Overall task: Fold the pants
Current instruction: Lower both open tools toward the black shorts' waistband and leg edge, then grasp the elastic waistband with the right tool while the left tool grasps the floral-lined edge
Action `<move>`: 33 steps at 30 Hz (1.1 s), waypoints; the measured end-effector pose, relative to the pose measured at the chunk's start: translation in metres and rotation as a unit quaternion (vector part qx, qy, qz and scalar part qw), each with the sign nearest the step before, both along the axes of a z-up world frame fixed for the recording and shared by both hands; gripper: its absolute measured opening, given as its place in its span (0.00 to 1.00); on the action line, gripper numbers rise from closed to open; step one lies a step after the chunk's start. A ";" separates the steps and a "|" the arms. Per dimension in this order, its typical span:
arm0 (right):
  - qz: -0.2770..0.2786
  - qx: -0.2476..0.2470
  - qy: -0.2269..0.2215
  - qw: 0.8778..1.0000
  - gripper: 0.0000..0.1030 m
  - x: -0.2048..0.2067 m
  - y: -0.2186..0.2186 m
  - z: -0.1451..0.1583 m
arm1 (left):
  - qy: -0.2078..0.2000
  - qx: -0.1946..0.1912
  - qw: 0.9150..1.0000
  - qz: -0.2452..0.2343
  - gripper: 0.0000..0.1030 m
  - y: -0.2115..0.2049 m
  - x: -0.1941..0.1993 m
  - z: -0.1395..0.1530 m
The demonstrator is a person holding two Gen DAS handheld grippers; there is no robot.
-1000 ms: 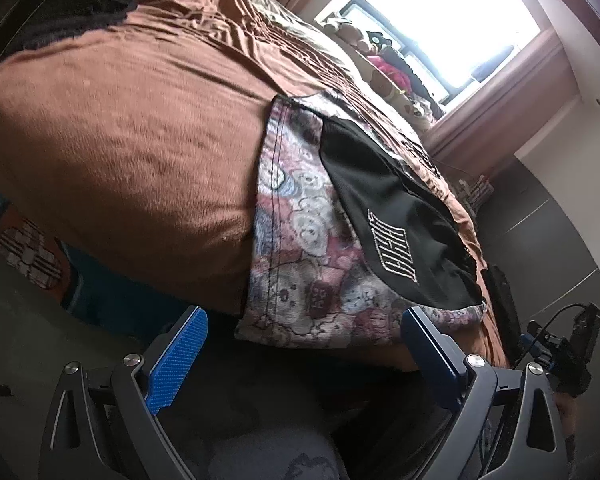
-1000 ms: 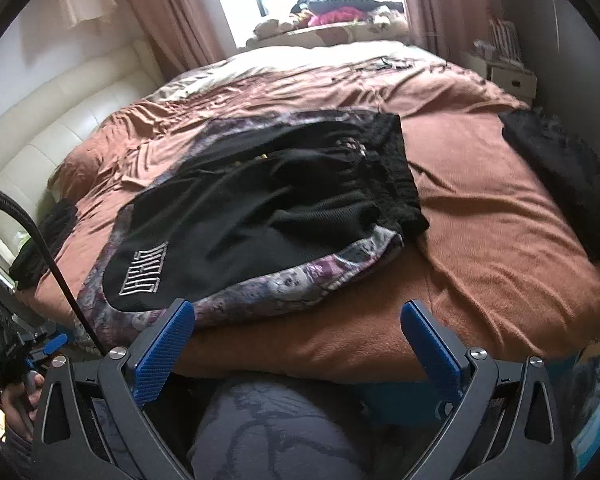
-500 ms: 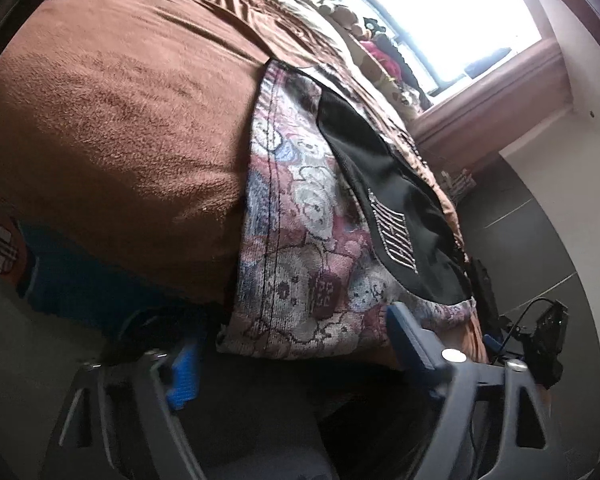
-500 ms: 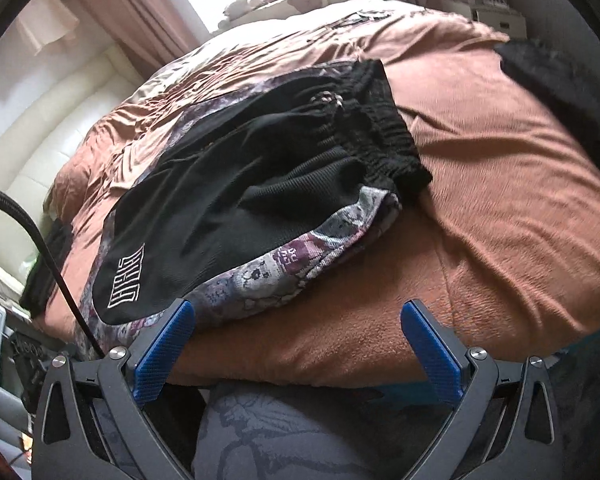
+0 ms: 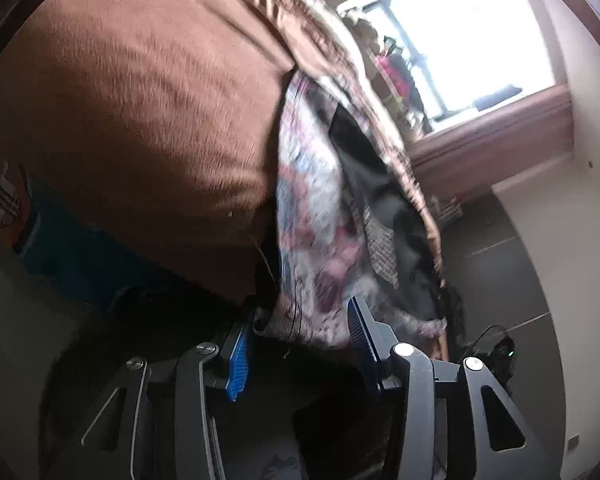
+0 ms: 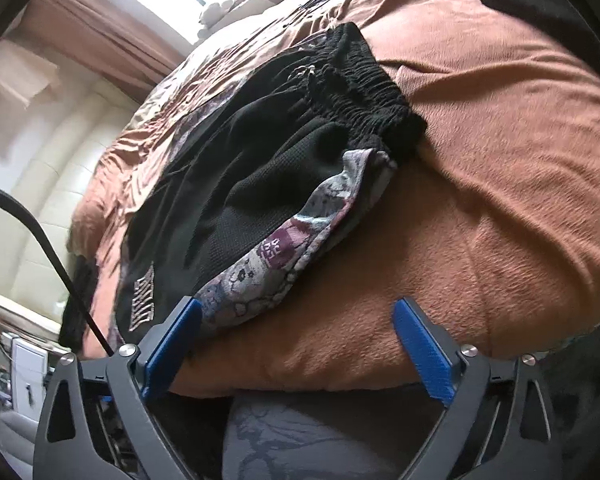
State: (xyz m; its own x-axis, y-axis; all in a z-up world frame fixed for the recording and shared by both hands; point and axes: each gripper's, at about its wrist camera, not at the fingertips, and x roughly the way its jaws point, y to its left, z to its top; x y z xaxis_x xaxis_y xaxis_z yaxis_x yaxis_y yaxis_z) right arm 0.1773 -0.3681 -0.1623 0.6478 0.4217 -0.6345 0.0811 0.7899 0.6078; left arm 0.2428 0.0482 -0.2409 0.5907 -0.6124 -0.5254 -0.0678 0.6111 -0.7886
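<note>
Two grippers face your pants (image 6: pixel 260 184) on the brown bed (image 6: pixel 500 160). Your left gripper (image 5: pixel 300 336) is closing — the patterned hem sits between its fingers; your right gripper (image 6: pixel 296 340) is spread wide, just starting to close over the blanket's edge.

Covering the bed: a big brown blanket (image 6: pixel 500 168), soft and wrinkly. Shining bright behind it: a window (image 5: pixel 480 36), with brown curtains (image 6: pixel 100 40) hanging beside it. Sitting along the window sill: a row of stuffed toys (image 5: pixel 384 64), blurry. Standing at the side of the bed: a puffy cream headboard (image 6: pixel 48 200).
</note>
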 end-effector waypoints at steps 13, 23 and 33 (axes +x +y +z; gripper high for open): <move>0.016 0.031 -0.012 0.999 0.94 0.004 0.008 -0.005 | 0.005 -0.012 1.000 -0.019 0.46 -0.018 0.010 -0.006; -0.012 0.051 -0.027 0.998 0.84 0.015 -0.001 -0.012 | -0.043 0.020 0.999 0.021 0.32 -0.001 -0.008 0.026; -0.037 0.064 -0.027 0.997 0.18 0.023 -0.019 -0.017 | -0.054 0.055 0.997 0.032 0.06 -0.007 0.003 0.052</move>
State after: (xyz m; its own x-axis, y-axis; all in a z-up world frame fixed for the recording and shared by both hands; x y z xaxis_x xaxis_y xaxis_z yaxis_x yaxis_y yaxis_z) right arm 0.2000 -0.3872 -0.1793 0.7120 0.4463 -0.5421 0.1016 0.6984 0.7084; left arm 0.2454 0.0416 -0.1885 0.6830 -0.5138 -0.5192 -0.0280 0.6918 -0.7215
